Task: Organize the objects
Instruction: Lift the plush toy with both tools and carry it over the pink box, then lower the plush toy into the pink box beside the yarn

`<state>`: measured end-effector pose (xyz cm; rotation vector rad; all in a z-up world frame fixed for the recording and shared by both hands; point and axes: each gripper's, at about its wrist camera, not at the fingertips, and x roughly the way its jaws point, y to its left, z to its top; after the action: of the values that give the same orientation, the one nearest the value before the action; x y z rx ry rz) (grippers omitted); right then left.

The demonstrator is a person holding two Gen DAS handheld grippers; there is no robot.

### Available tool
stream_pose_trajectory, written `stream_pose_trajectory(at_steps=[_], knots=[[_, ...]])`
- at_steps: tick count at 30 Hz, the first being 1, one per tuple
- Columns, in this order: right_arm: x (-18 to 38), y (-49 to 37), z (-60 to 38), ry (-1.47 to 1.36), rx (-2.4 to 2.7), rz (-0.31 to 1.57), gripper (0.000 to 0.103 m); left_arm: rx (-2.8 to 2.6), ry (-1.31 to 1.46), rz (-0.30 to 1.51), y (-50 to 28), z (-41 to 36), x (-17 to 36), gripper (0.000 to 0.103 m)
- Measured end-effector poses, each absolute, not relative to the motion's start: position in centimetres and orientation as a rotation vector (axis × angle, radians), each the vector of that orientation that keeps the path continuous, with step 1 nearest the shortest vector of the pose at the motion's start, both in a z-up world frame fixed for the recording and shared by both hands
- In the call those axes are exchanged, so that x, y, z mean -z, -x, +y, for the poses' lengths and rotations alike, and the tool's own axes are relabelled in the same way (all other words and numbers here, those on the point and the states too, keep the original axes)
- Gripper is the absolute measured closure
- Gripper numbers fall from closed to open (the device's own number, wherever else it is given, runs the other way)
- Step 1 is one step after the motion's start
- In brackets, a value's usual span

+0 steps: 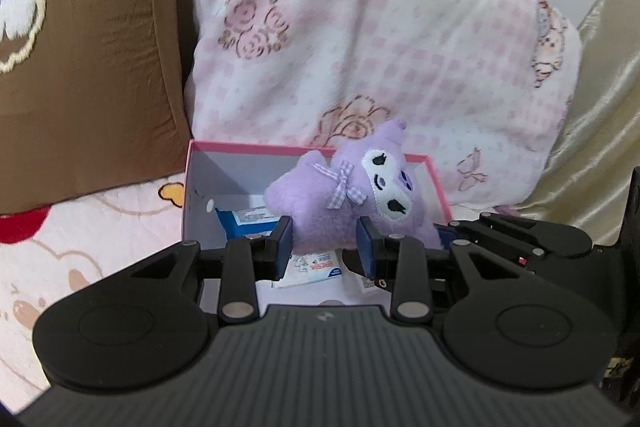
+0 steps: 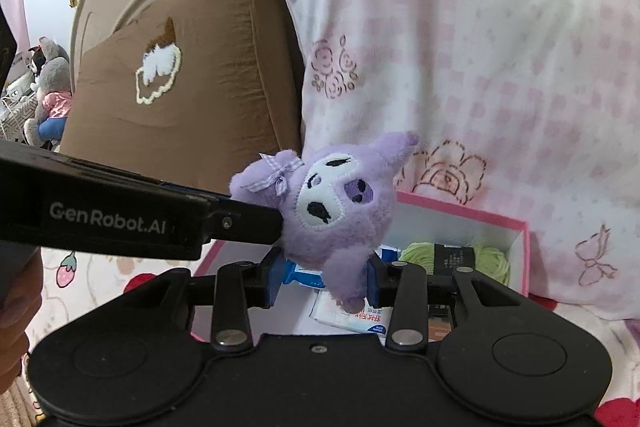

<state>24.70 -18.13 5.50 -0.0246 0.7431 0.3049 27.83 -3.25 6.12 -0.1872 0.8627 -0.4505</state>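
Purple plush toy (image 1: pixel 352 203) above pink-rimmed box (image 1: pixel 256 147)

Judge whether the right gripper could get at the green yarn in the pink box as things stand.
Probably not yet: the right gripper is shut on the purple plush, which the left gripper also clamps. The green yarn lies uncovered in the pink box, but the fingers are occupied.

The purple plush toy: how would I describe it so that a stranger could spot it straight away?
Find the pink-checked pillow leaning at the head of the bed; in front of it lies an open pink-rimmed box. Above the box, both the left gripper and the right gripper grip the plush toy. Only it is fluffy lilac, with a white stitched face and a gingham bow.
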Motion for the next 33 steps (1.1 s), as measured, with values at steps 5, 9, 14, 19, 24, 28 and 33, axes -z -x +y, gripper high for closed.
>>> stream_pose_trajectory(at_steps=[5,9,14,19,24,28,33], knots=[[-3.5,-26.4,-18.5,0.004,-0.307,0.791,0.058,0.445,0.200,0.894,-29.1,-3.5,-3.9,0.071],[-2.5,-26.6,-18.6,-0.021,-0.306,0.810,0.058,0.444,0.164,0.899,-28.9,-3.9,-3.0,0.071],[-1.2,-26.8,-18.7,-0.011,-0.303,0.847,0.058,0.445,0.190,0.941,-29.9,-4.0,-1.2,0.070],[0.0,-28.2,-18.9,-0.019,-0.310,0.871,0.057,0.401,0.189,0.958,-30.9,-4.3,0.3,0.070],[1.7,-29.9,-18.8,-0.048,-0.307,0.915,0.057,0.365,0.191,0.979,-32.1,-4.7,1.6,0.070],[2.5,-30.9,-19.4,-0.121,-0.314,0.973,0.057,0.376,0.237,0.997,-32.5,-4.2,2.6,0.070],[2.8,-31.6,-19.6,-0.116,-0.305,0.983,0.057,0.363,0.220,0.969,-32.6,-4.5,2.9,0.070]])
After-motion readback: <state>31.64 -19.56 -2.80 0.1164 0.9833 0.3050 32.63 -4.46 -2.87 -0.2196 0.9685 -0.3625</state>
